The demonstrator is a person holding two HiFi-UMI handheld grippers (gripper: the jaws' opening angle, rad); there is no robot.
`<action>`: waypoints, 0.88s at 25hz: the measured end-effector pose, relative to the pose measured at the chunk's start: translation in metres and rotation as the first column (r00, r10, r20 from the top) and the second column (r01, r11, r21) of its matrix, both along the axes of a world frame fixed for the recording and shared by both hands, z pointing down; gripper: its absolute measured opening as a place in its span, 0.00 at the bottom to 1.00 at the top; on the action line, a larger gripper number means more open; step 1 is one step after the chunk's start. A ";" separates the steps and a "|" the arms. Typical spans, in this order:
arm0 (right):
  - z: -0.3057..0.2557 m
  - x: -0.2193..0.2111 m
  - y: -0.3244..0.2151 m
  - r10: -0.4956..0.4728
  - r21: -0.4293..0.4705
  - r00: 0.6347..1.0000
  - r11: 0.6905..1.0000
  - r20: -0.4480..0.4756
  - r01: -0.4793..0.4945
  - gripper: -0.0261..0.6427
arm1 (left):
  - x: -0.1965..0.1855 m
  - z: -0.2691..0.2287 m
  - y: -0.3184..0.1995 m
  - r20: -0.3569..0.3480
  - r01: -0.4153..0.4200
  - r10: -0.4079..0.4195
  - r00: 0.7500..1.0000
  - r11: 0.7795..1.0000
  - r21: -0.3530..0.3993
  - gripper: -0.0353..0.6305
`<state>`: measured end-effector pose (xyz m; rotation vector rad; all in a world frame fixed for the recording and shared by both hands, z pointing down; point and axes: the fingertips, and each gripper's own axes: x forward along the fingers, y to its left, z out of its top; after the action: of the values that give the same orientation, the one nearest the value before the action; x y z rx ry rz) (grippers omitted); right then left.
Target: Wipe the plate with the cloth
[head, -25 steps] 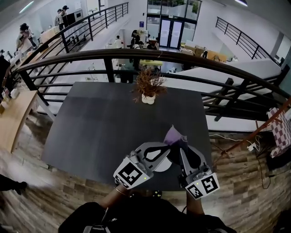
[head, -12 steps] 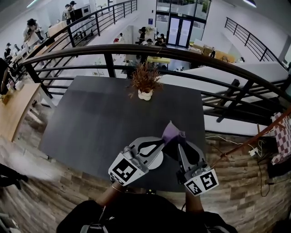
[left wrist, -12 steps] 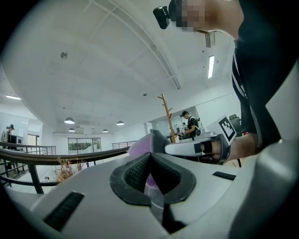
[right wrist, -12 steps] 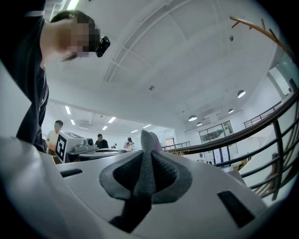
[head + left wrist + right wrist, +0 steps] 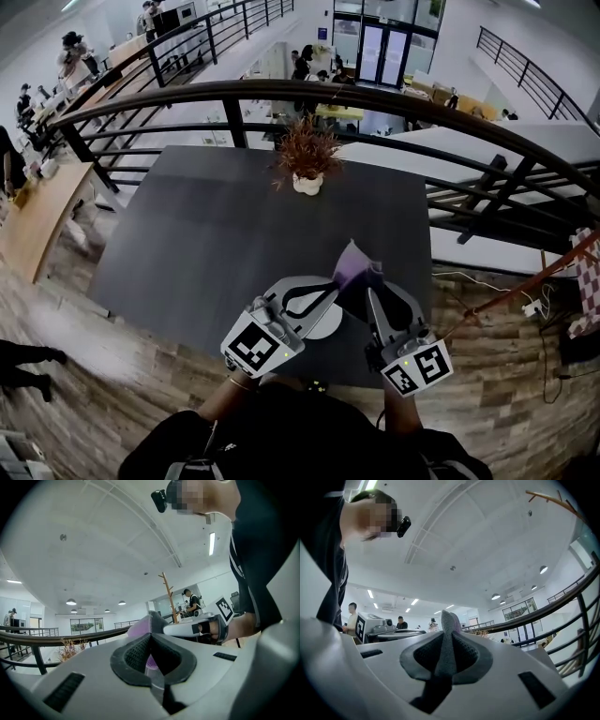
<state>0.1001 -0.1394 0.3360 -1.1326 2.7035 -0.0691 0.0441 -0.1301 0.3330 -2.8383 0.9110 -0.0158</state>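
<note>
Purple cloth (image 5: 352, 269) clamped by right hand-held gripper (image 5: 364, 291), plate (image 5: 325, 327) clamped by left hand-held gripper (image 5: 332, 287).

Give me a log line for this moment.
left gripper: shut on cloth | right gripper: shut on cloth | plate: on table, beneath grippers

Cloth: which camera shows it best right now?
Head view: most of the purple cloth stands up from the right claw, close to the white plate. Right gripper view shows only a grey fold of it pinched between the jaws. Left gripper view shows a purple patch beyond its jaws.
</note>
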 end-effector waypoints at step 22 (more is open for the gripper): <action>-0.020 -0.026 -0.026 0.049 0.016 0.999 0.999 -0.023 -0.049 0.11 | -0.030 -0.019 -0.030 -0.044 -0.053 0.053 0.998 0.998 0.015 0.06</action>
<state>0.0739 -0.1656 0.3159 -1.2020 2.6897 -0.0273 0.0141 -0.1605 0.3144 -2.8597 0.8405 0.0595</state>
